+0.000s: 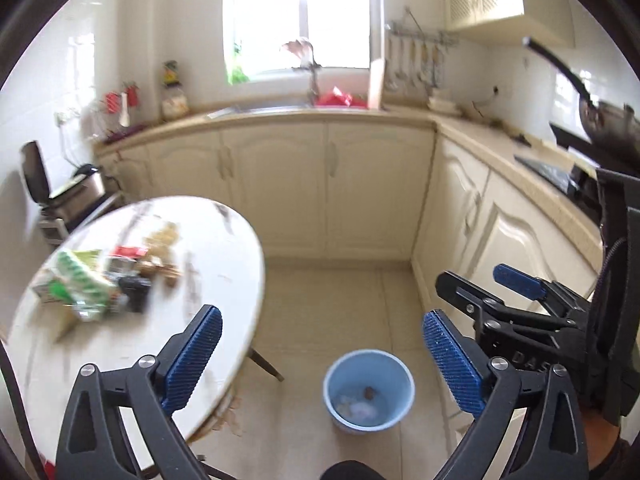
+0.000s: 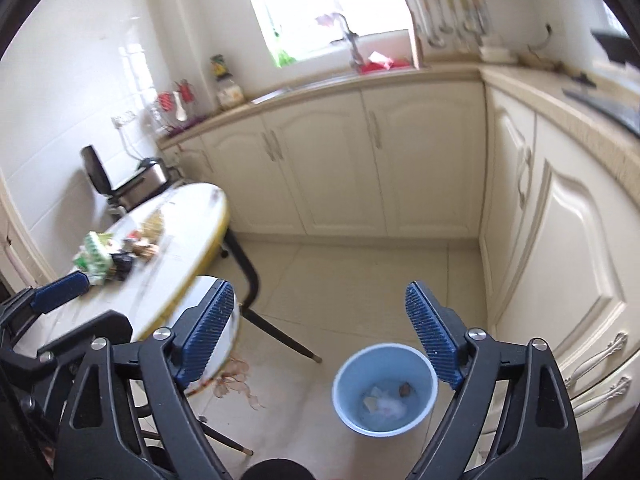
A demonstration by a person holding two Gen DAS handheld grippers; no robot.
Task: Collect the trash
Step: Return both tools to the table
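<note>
A light blue bin (image 1: 369,390) stands on the tiled floor with a few scraps of trash inside; it also shows in the right wrist view (image 2: 385,390). A pile of trash (image 1: 100,280) lies on the round white table (image 1: 224,264): green-and-white cartons, a dark object, brown bits and a red packet. The pile (image 2: 112,254) shows on the table (image 2: 192,240) in the right wrist view too. My left gripper (image 1: 322,356) is open and empty above the floor by the bin. My right gripper (image 2: 320,340) is open and empty, held high over the bin.
Cream cabinets (image 1: 328,184) and a counter line the back and right walls. The sink has a red item (image 1: 338,98) under a window. A pan (image 1: 600,112) sits on the stove. A grill appliance (image 1: 64,192) stands at the left. Brown scraps (image 2: 236,380) lie on the floor.
</note>
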